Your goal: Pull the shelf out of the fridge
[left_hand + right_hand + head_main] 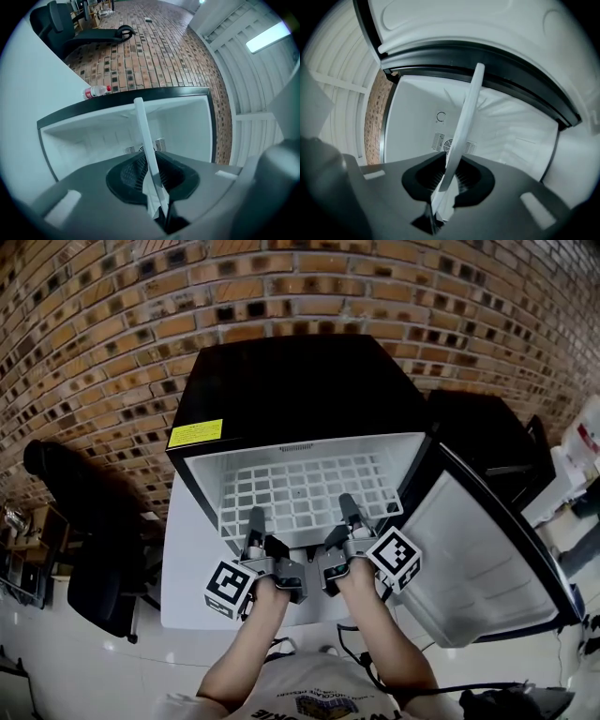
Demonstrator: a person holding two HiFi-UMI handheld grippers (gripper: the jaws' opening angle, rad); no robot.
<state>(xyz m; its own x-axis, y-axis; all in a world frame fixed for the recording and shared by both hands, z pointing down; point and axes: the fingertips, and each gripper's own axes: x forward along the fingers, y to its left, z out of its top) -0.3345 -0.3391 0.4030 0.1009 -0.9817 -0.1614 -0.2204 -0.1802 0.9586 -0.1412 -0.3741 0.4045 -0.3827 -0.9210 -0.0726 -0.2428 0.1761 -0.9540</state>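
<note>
Shelf: The white shelf [300, 486] is mostly inside the fridge [281, 381]. Its front edge pokes out toward 6 o'clock.
Left gripper: The left gripper [256, 517] holds the front edge at about 7 o'clock on the shelf. Its fingers [93, 201] are almost shut and pinch the thin white edge.
Right gripper: The right gripper [347, 502] holds the same edge at about 5 o'clock. Its fingers [520, 187] are nearly closed on it too.
Door: The door [478, 559] hangs open at 4 o'clock, close to the right arm.
Surface: The fridge stands on a white surface [183, 587].
Worry, crooked pull: If one hand pulls harder, the shelf may turn and get stuck against the fridge walls.
Worry, slipping: The edge is thin and only a little bit of it is pinched. A hard tug may pop it out of the fingers.
Worry, dropping: Only the front is held. Once the back comes free, it may tip down and fall.
Worry, sliding fridge: If the shelf sticks, pulling may drag the whole fridge toward 6 o'clock.
</note>
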